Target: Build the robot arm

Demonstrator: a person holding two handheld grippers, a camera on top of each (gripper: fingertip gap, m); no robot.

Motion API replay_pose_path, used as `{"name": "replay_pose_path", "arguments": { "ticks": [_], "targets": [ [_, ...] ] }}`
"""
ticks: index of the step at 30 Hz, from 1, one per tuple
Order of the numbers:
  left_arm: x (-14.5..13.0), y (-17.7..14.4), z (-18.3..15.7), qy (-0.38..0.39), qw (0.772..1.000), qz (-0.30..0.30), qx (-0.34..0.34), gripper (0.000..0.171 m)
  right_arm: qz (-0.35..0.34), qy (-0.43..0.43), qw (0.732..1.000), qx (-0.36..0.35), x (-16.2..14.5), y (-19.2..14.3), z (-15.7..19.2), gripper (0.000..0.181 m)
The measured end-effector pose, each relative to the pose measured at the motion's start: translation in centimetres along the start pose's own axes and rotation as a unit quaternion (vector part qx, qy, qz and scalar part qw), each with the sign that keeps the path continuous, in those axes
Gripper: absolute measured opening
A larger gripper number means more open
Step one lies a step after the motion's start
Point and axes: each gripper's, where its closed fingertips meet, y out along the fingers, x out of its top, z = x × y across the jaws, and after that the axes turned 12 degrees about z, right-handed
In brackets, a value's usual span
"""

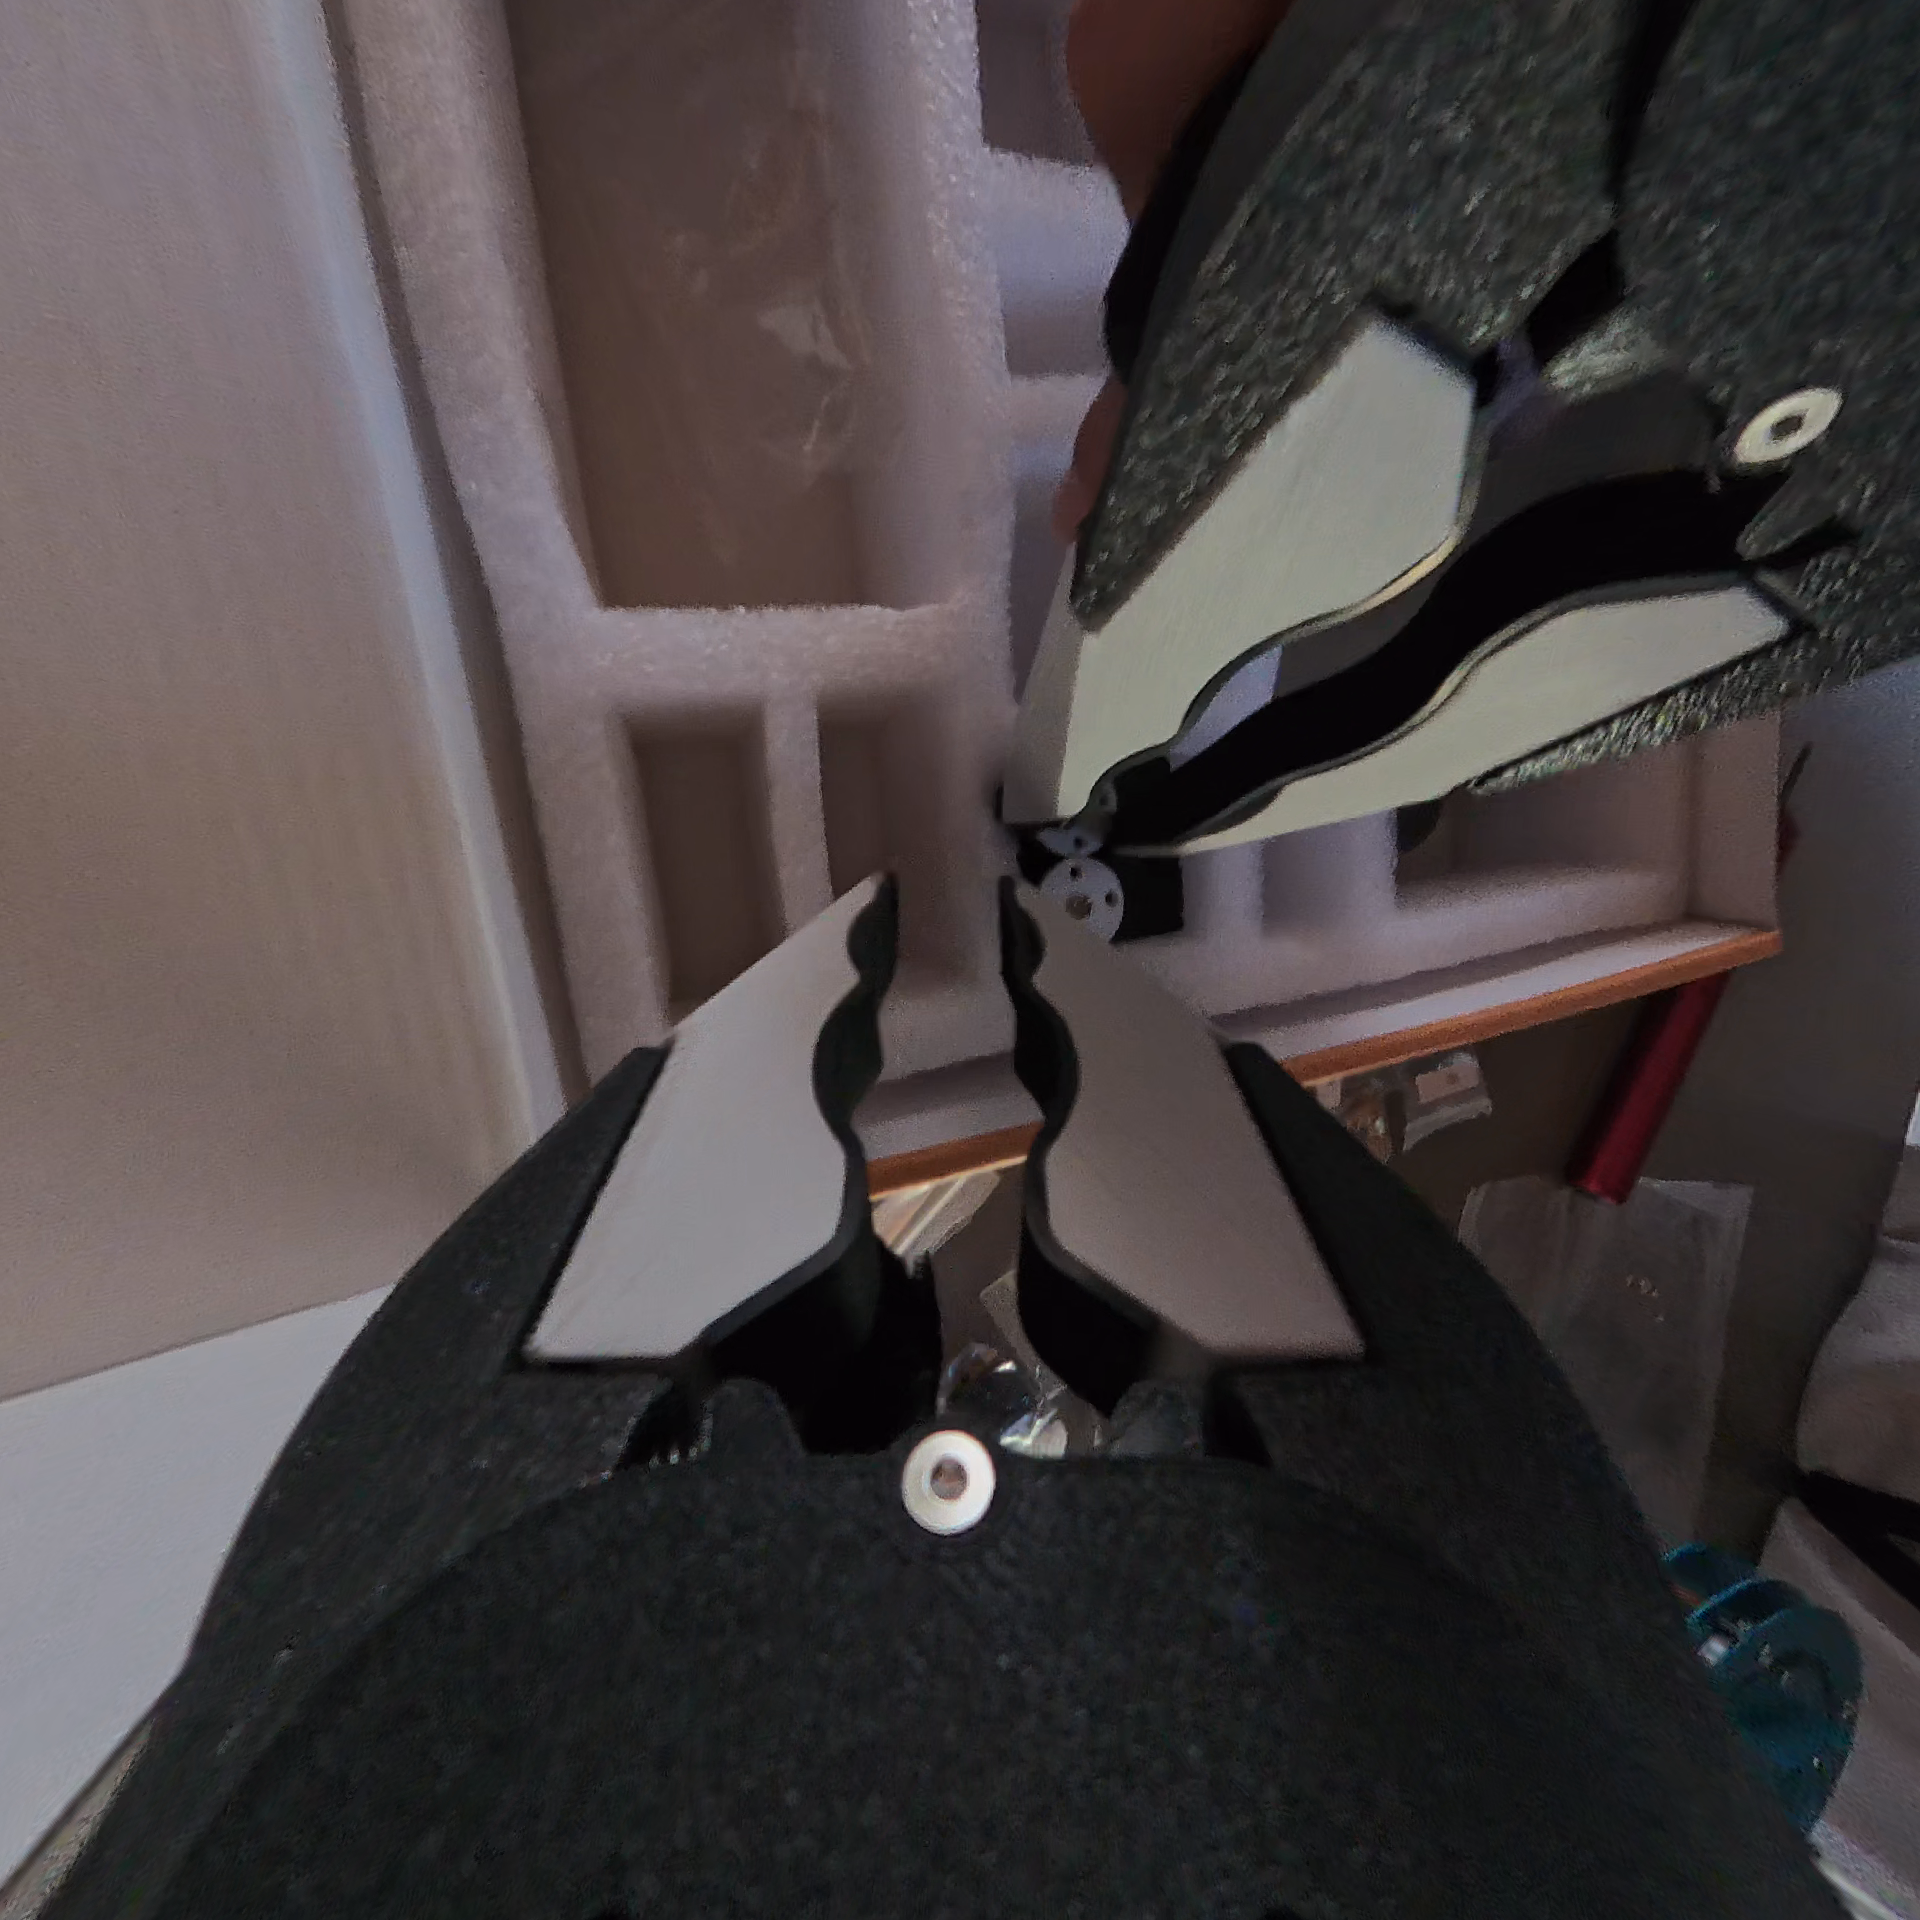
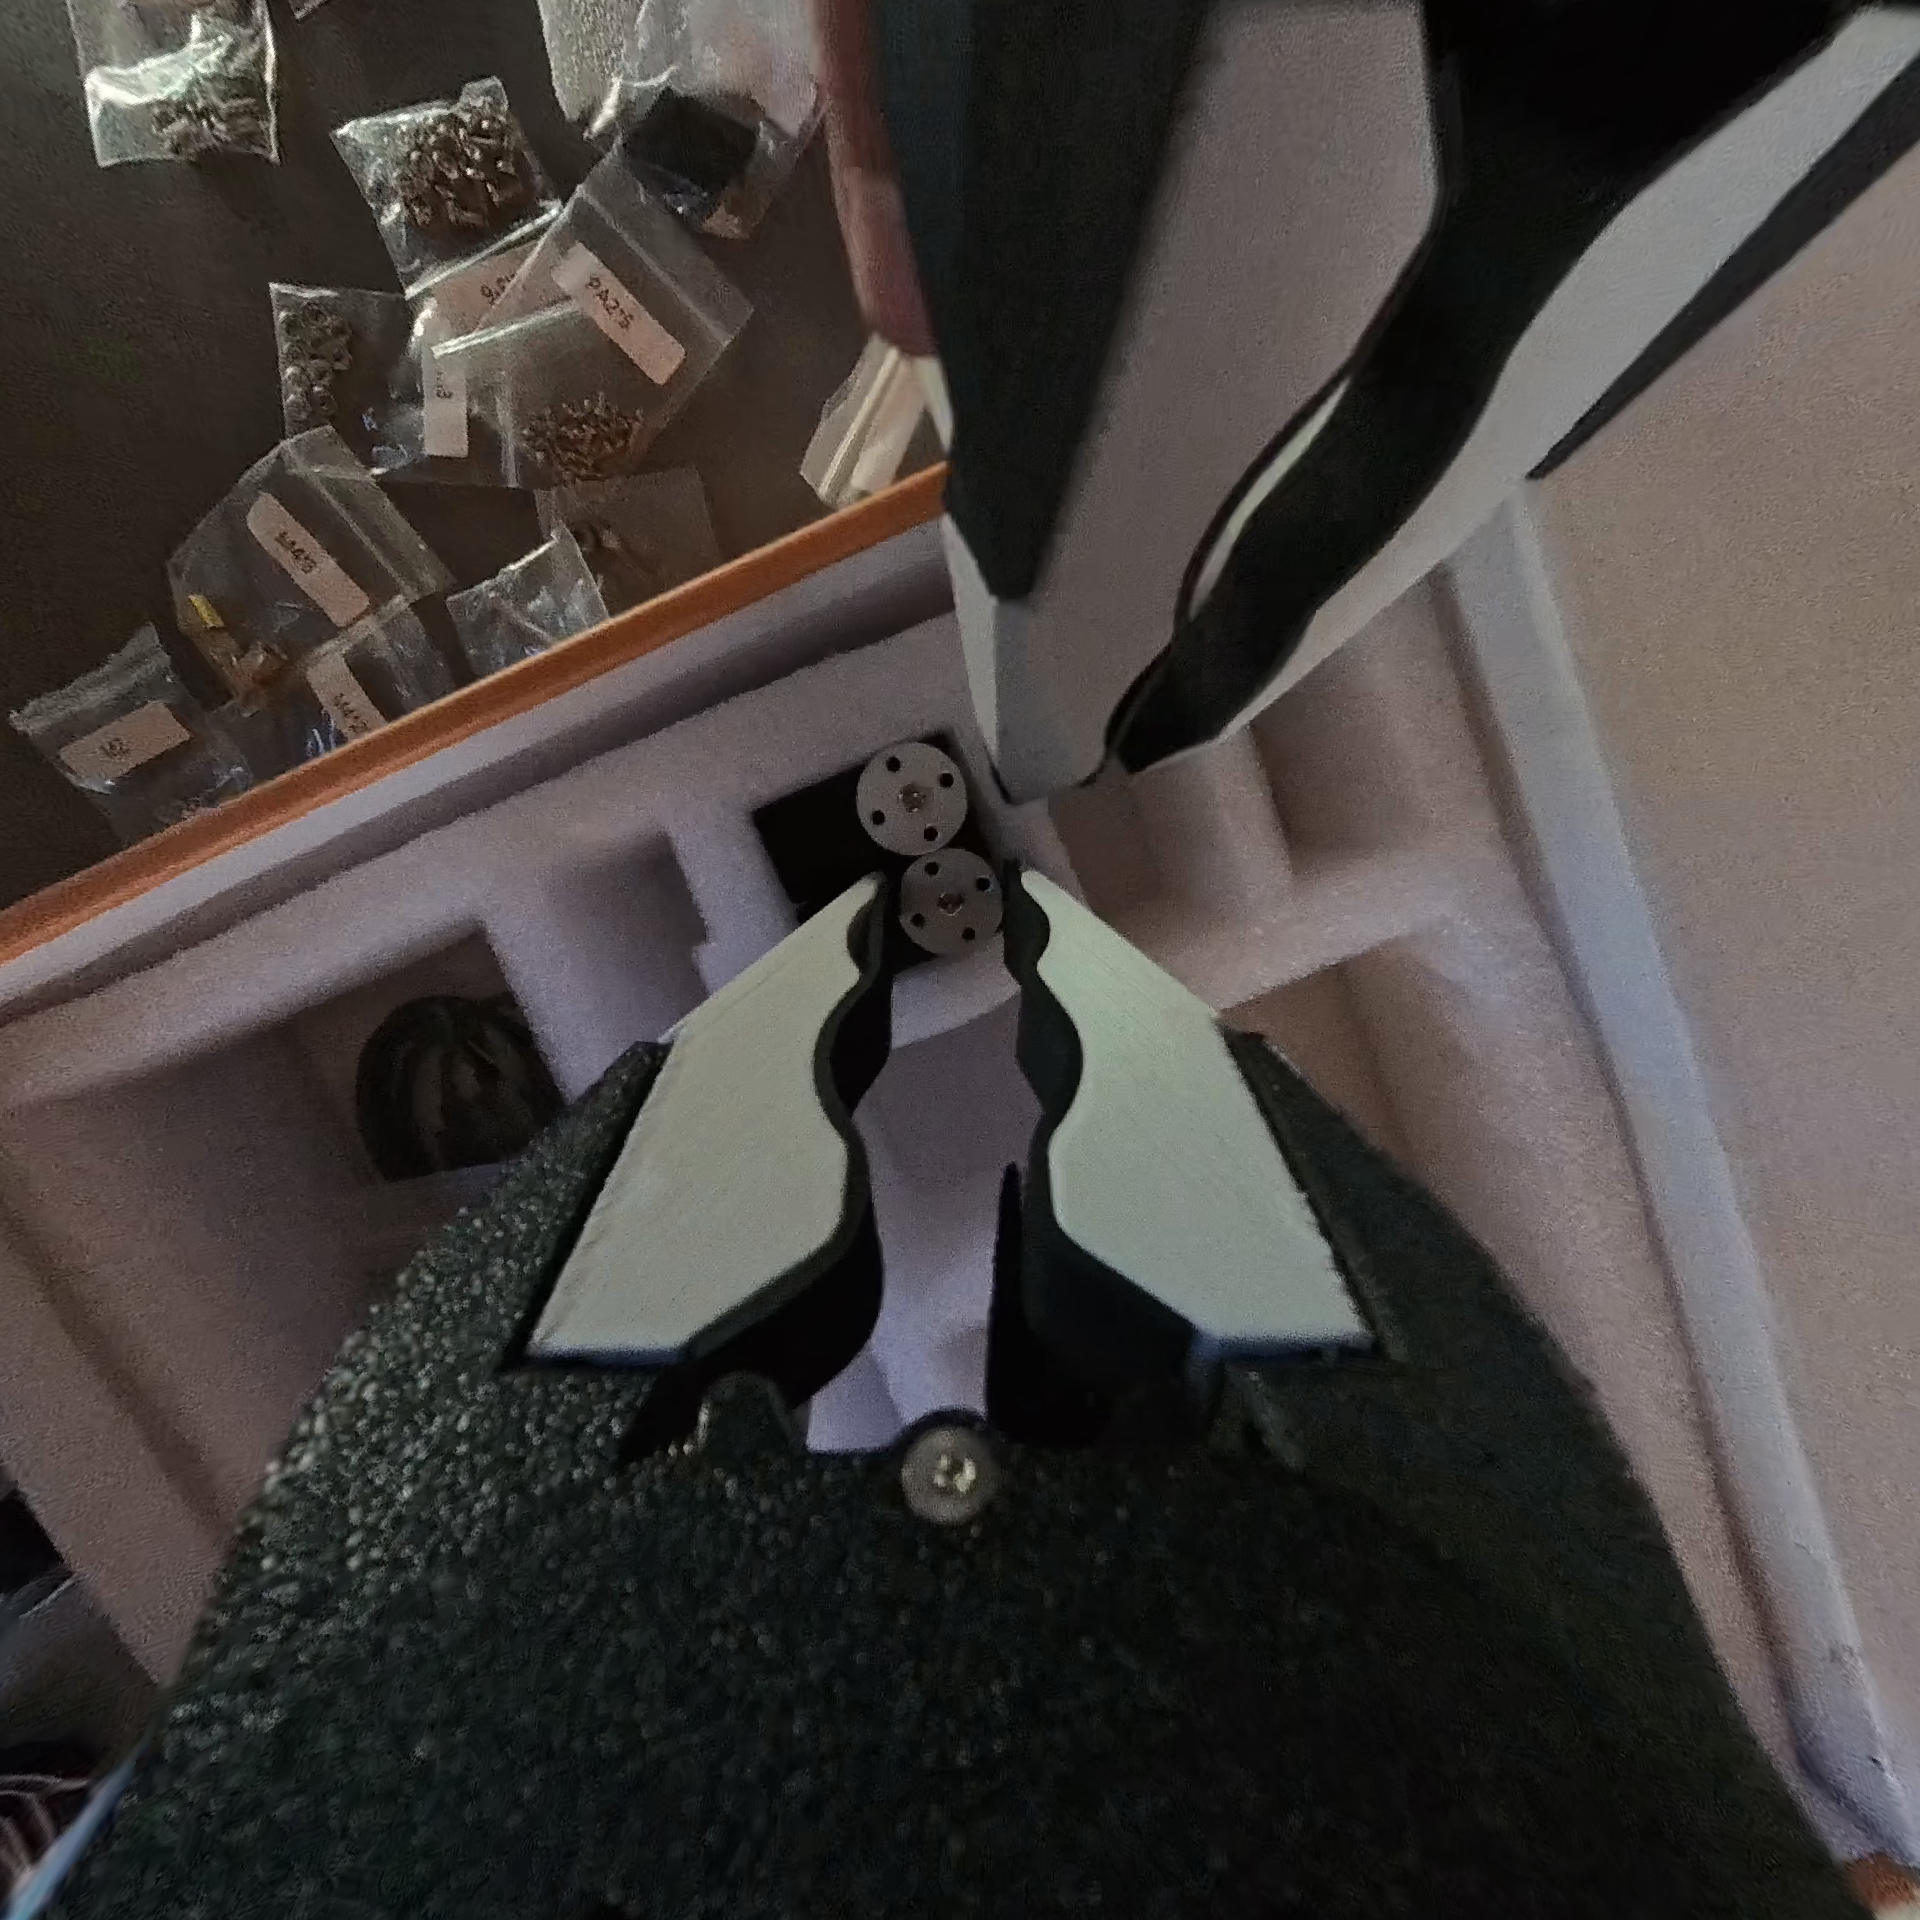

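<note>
- Two things worry me in the left wrist view. My left gripper [image 1: 948, 894] stands only narrowly open with a rib of the white foam insert [image 1: 748, 634] between its tips, and it has hold of nothing that I can make out. If it closes or twists there, I judge it could crush or tear that soft rib.
- My right gripper [image 1: 1091, 826] comes in from the upper right, and its tips are just beside mine. The fingers could knock together over the black part [image 1: 1153, 904].
- That part sits in a slot of the foam, near the box's orange edge [image 1: 1507, 997]. Its round silver disc [image 1: 1081, 899] faces me. The right fingers cover most of the part, and the picture is soft there.
- In the right wrist view, my right gripper [image 2: 948, 899] is a little apart, with the lower disc [image 2: 951, 904] between its tips. I cannot tell whether the pads press on it or merely flank it.
- A smooth round disc gives little purchase, so I judge that it could slip, or the part could jam in its snug slot.
- An upper disc [image 2: 912, 802] sits just beyond, touching or nearly touching the lower one.
- My left gripper [image 2: 1060, 774] points down just right of the slot and hides the foam behind it.
- A dark ribbed lump [image 2: 447, 1081] in another slot is too dim to name. Clear bags [image 2: 582, 343] of small hardware lie outside the box.
</note>
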Motion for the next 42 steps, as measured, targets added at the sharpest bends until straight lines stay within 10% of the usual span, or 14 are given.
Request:
{"name": "replay_pose_path", "arguments": {
  "ticks": [42],
  "targets": [
    [-0.6,1.0,-1.9,0.078,0.997,0.005,0.03,0.002,-0.002,0.001,0.998,-0.064,-0.5,-4.2,-0.1,0.0]
  ]
}}
